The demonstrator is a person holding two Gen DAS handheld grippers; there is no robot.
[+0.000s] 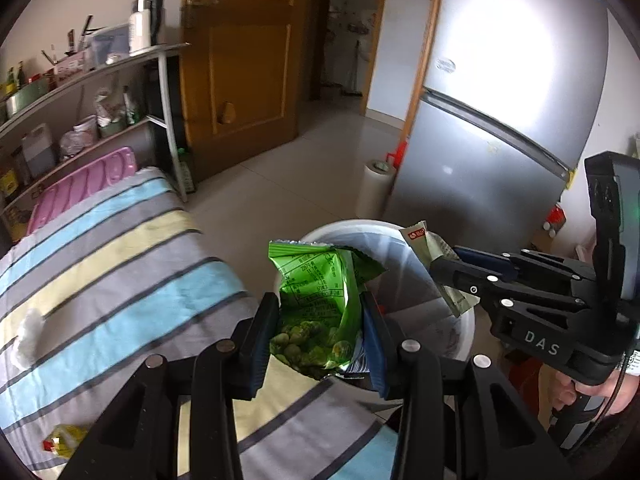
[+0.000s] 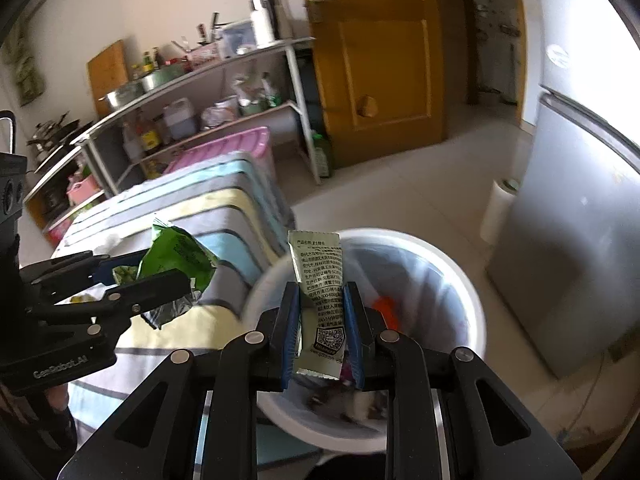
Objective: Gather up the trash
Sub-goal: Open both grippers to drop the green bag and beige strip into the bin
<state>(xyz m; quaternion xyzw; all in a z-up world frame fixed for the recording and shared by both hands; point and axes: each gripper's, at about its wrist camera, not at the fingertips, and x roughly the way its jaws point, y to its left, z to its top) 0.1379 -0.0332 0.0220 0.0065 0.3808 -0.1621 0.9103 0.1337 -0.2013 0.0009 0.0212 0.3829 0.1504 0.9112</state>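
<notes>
1. The left claw (image 1: 320, 320) is clamped on a green snack bag (image 1: 316, 300), its pads pressing the bag's sides. The bag stands upright with its torn mouth at 12 o'clock. It hangs over the near rim of the white bin (image 1: 466, 336), partly above the striped cloth (image 1: 120, 248) that covers the surface at 9 o'clock.

2. The right claw (image 2: 320, 320) is clamped on a pale sachet (image 2: 318, 300), which stands upright between the pads, its top edge at 12 o'clock. It sits above the bin's (image 2: 472, 300) opening, which already holds some scraps.

3. Risk, left side: the bag is only part-way over the rim, so a release here probably lets it catch the edge and slide back onto the cloth. If it still holds snacks, tipping could spill them.

4. Risk, right side: the sachet is light and flat, so it may cling to a pad when the claw parts, or flutter past the rim.

5. Risk, both: the two claws sit close together over one opening, the right one at 3 o'clock in the left view; a sideways move could knock them together.

6. Pose: both tools angle down and forward toward the bin, left one lower and nearer the cloth. The person's right hand (image 1: 576, 392) grips its handle at 4 o'clock.

7. Still on the cloth: a yellow wrapper (image 1: 64, 442) at 8 o'clock and a white wad (image 1: 28, 336) at 9 o'clock.
</notes>
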